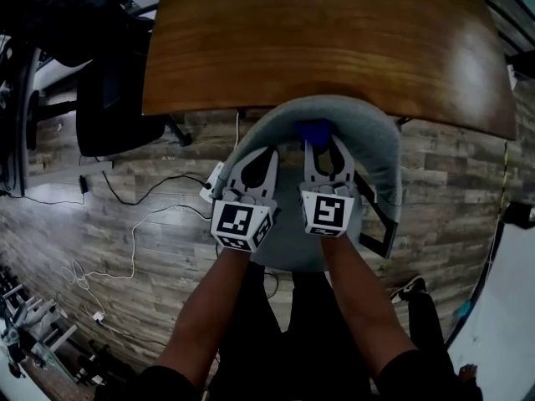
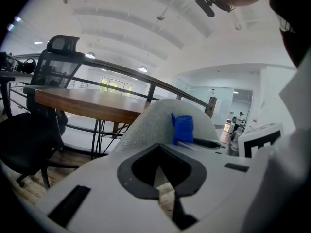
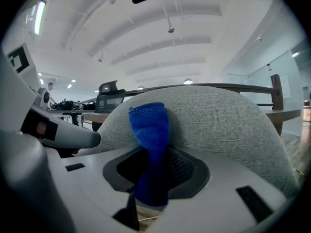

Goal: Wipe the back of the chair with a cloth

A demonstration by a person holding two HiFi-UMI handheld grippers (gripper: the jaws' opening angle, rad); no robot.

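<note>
A grey fabric chair back (image 1: 372, 144) curves in front of me, tucked under the wooden table. My right gripper (image 1: 323, 144) is shut on a blue cloth (image 1: 313, 129), which rests against the back's upper part near the middle. In the right gripper view the blue cloth (image 3: 149, 125) stands up out of the right gripper (image 3: 148, 152) against the grey chair back (image 3: 218, 115). My left gripper (image 1: 267, 151) hangs just left of it, shut and empty, close to the back. In the left gripper view, the left gripper (image 2: 158, 147) points at the chair back (image 2: 146, 125), with the cloth (image 2: 183, 128) to its right.
A brown wooden table (image 1: 318, 40) lies just beyond the chair. A black office chair (image 1: 117, 98) stands at the left, also seen as the office chair (image 2: 53, 67) in the left gripper view. Cables (image 1: 142, 215) trail over the wood-look floor to the left.
</note>
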